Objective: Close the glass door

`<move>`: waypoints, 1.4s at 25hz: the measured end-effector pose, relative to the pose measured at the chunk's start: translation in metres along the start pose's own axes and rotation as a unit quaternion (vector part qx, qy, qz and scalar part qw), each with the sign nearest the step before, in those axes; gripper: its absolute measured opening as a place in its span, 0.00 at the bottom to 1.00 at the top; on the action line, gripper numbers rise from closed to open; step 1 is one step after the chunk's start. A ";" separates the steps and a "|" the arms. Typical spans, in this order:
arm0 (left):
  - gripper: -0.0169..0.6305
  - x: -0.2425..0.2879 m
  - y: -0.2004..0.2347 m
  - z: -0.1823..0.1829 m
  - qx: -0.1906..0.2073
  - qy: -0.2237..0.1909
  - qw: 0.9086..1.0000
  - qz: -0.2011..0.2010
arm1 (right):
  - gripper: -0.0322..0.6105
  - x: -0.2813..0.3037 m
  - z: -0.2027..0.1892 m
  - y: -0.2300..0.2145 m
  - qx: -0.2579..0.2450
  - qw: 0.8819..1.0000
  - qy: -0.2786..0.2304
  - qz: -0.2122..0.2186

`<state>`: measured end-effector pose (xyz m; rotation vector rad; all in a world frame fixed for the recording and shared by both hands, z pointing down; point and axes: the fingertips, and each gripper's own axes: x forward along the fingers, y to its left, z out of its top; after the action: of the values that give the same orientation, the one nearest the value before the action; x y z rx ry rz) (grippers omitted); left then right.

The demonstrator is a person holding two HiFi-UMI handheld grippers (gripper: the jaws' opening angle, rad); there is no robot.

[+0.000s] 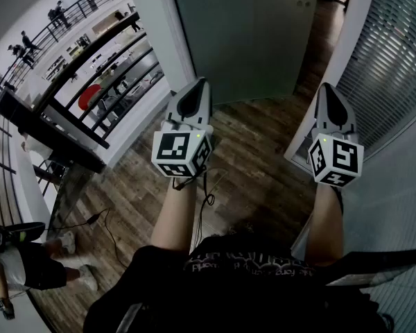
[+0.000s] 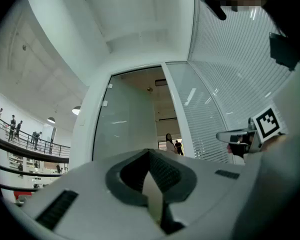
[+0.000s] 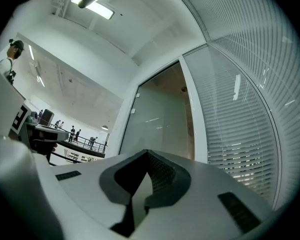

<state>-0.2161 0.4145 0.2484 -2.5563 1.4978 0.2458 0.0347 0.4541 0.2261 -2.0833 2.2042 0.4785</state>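
- Glass door (image 1: 246, 33), frosted, stands ahead of the person; an open gap shows between it and the white frame post (image 2: 176, 104).
- Left gripper (image 1: 197, 92) is raised toward the door, not touching it, jaws together and empty.
- Right gripper (image 1: 329, 96), near the blinds (image 3: 240, 109), also has its jaws together, holding nothing.

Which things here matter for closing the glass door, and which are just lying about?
For the job:
glass door
left hand-held gripper, shut, empty
right hand-held gripper, shut, empty

Just about:
floor cable
black railing
blinds
bystander
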 end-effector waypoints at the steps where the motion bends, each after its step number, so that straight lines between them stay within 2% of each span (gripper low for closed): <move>1: 0.03 -0.001 0.000 0.000 0.000 0.000 1.000 0.001 | 0.05 -0.001 -0.001 0.000 0.000 1.000 0.000 0.000; 16: 0.03 -0.001 0.001 0.001 -0.003 -0.002 1.000 0.002 | 0.05 -0.001 -0.002 -0.003 0.001 1.000 0.005 -0.001; 29: 0.03 0.003 0.032 -0.007 -0.006 0.003 1.000 -0.004 | 0.05 0.015 -0.006 0.007 0.013 1.000 0.004 -0.021; 35: 0.03 0.001 0.056 -0.014 -0.005 0.002 1.000 -0.011 | 0.05 0.021 -0.014 0.025 0.010 0.999 0.003 -0.036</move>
<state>-0.2637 0.3834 0.2581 -2.5805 1.4737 0.2459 0.0112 0.4309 0.2383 -2.1481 2.1195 0.4422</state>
